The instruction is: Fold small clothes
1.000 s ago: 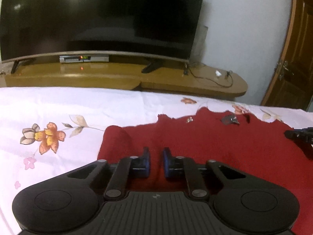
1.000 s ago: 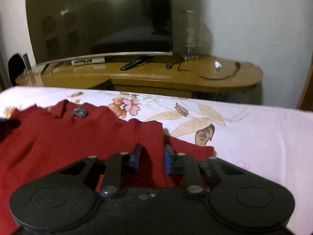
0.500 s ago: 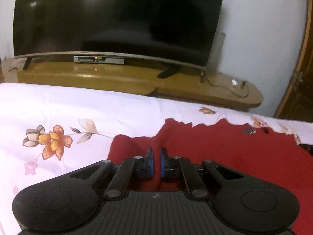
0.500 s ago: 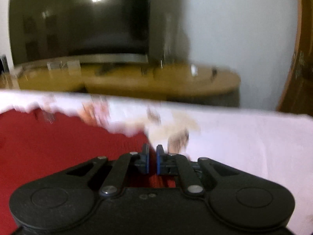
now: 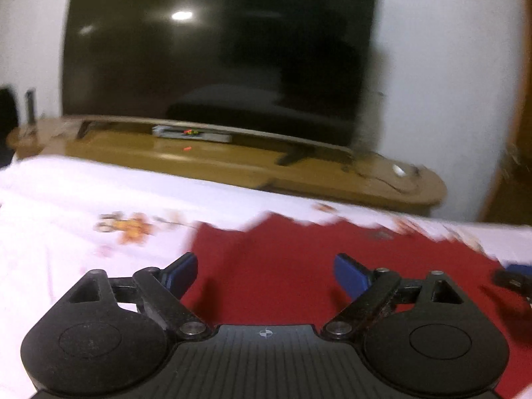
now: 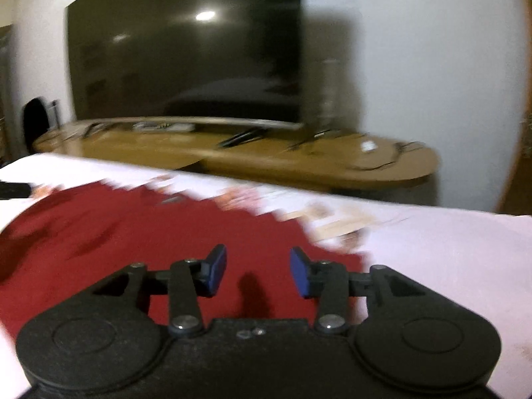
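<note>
now both grippers hang over the red garment (image 5: 282, 266) on the floral sheet (image 5: 83, 199). left gripper (image 5: 266, 271) jaws are opening wide, empty. right gripper (image 6: 258, 271) jaws are opening, nothing between.

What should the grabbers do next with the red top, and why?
Probably lift both away. The left gripper and right gripper are opening with nothing pinched, and the red top lies flat on the sheet, so this fold looks let go.
</note>
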Demonstrator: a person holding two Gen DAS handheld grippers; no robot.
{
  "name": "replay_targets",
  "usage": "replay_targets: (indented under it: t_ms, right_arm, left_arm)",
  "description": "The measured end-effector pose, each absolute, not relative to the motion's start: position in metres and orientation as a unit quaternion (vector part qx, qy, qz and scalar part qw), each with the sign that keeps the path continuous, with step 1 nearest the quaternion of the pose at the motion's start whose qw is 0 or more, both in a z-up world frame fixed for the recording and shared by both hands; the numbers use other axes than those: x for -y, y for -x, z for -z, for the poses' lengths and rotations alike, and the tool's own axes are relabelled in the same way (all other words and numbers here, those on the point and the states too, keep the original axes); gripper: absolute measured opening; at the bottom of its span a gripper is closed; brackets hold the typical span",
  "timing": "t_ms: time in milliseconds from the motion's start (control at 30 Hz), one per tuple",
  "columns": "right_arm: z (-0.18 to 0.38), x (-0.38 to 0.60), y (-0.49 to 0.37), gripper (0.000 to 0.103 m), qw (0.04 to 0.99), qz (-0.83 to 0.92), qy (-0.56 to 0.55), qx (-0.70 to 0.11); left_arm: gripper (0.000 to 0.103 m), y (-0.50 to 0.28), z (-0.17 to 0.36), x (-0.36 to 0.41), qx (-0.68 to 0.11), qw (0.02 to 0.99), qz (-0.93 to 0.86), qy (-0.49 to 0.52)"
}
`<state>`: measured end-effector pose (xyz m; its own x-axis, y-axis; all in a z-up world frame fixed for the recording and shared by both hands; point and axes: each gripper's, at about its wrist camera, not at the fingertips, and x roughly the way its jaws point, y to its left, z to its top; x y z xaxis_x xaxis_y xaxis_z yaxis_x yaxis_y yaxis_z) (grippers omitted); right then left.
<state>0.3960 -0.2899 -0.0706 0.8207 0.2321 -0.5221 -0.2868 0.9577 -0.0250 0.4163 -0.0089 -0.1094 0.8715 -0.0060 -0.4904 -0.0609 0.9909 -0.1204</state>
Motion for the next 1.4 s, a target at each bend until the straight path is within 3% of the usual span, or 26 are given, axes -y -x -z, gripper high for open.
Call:
replay_targets:
  t_ms: [233,667,1000,1200,1400]
  right_arm:
    - [0.087,0.229,-0.396,0.041,0.934,-0.165,0.096,-0.303]
    - [0.096,0.298,-0.385,0.042,0.942,-0.087,0.100,-0.310]
    - [0.070,0.286,-0.346,0.043,0.948,-0.104,0.092,-0.287]
    - [0.102,0.284,-0.336,0.043,0.929,-0.119,0.125,-0.329]
    - [0.097,0.286,-0.329,0.043,0.931,-0.108,0.118,-0.327]
  left_arm:
    - [0.089,-0.437,0.142,0.058,-0.329,0.944,-0.003,0.019]
    - [0.089,-0.408,0.153,0.010,-0.329,0.943,-0.038,0.041]
    - [0.089,-0.385,0.142,0.004,-0.333,0.940,-0.058,0.048]
    - [0.089,-0.381,0.157,0.005,-0.341,0.938,-0.057,0.021]
    - [0.089,-0.375,0.148,-0.001,-0.353,0.933,-0.069,0.019]
